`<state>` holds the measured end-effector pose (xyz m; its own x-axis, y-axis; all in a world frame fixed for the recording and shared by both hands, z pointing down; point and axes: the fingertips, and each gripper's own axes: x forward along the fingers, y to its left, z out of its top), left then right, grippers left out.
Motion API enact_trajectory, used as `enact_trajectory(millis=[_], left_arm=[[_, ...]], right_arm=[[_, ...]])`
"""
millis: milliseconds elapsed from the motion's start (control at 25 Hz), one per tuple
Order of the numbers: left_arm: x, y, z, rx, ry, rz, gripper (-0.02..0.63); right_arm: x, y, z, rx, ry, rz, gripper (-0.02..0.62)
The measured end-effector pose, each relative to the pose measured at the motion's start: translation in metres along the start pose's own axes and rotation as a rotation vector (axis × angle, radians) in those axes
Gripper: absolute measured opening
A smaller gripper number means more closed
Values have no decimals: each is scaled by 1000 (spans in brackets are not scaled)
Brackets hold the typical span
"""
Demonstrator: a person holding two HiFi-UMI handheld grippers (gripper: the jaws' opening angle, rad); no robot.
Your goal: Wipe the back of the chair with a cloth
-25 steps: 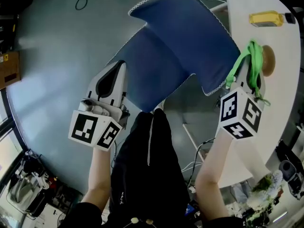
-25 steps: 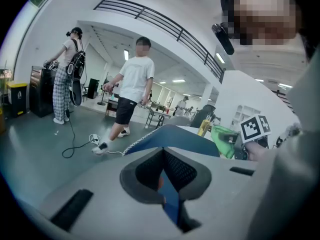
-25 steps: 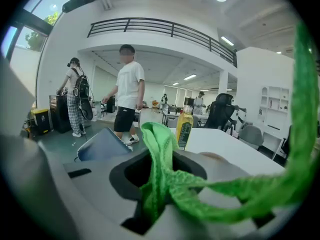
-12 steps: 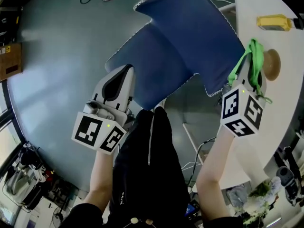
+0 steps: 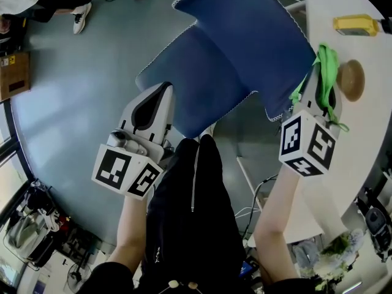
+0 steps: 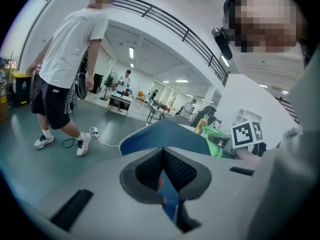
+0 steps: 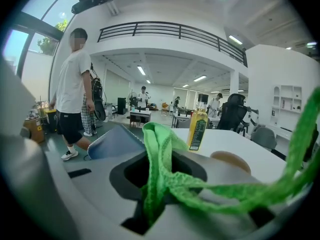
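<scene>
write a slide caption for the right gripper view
Right gripper clamping a green cloth; blue chair and white table ahead.

I reach both forearms forward and down, my left tool [image 5: 166, 92] closed on the chair [image 5: 245, 41] edge, my right tool [image 5: 318, 77] clamped on the green cloth [image 5: 328, 63].

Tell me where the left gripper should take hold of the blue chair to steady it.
Probably the thin white-stitched edge of the chair nearest the left gripper, approached from the person's left with the jaws straddling the panel. That edge is slim, free and close; the right gripper, holding the green cloth, occupies the other side.
</scene>
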<state>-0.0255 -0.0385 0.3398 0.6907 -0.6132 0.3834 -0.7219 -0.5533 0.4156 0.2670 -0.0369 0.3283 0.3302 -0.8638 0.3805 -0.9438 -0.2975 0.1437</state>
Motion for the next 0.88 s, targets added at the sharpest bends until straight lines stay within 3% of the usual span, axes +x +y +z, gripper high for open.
enact_trajectory(millis=[400, 880], left_arm=[[-7, -4, -14, -2, 16, -12, 2], [-12, 15, -27, -11, 25, 26, 2]], right_arm=[[-6, 30, -23, -53, 31, 70, 44], [10, 59, -83, -87, 139, 115, 44]])
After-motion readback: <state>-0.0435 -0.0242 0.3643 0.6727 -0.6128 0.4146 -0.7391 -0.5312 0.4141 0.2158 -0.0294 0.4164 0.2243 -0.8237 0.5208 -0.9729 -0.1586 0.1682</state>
